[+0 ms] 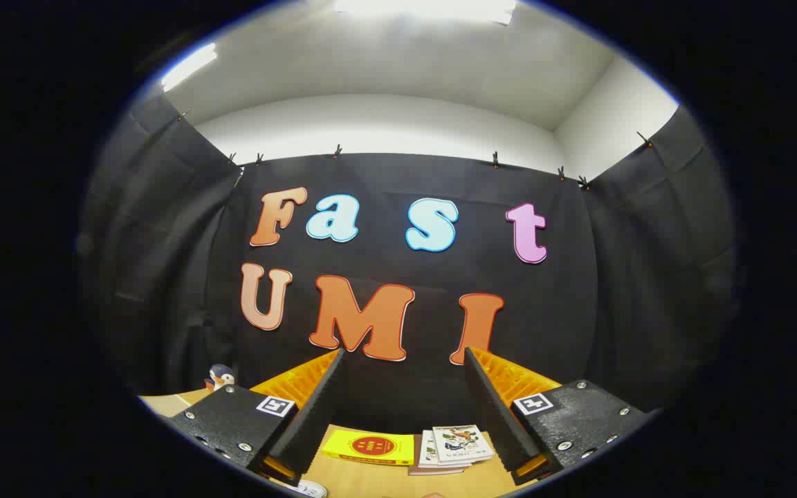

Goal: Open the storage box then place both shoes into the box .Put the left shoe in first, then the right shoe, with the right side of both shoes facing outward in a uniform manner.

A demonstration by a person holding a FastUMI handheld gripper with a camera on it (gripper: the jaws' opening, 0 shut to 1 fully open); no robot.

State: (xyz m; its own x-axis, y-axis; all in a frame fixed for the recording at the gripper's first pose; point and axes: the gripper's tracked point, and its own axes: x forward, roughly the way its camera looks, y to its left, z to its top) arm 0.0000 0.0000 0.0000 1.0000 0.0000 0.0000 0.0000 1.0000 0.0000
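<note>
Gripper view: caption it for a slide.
Open gripper held above a wooden table, empty, with a yellow book and booklets lying beyond its fingers.

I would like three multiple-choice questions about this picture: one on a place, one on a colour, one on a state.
1. Where does the small penguin figure stand?
A. between the fingers
B. on the table, left of the left finger
C. on the booklets

2. What colour is the flat book between the fingers?
A. yellow
B. green
C. white

3. How is the gripper?
A. shut on the book
B. open
C. shut, empty

Answers: 1 B, it stands beside the left finger; 2 A, yellow cover; 3 B, wide gap between fingers.
</note>
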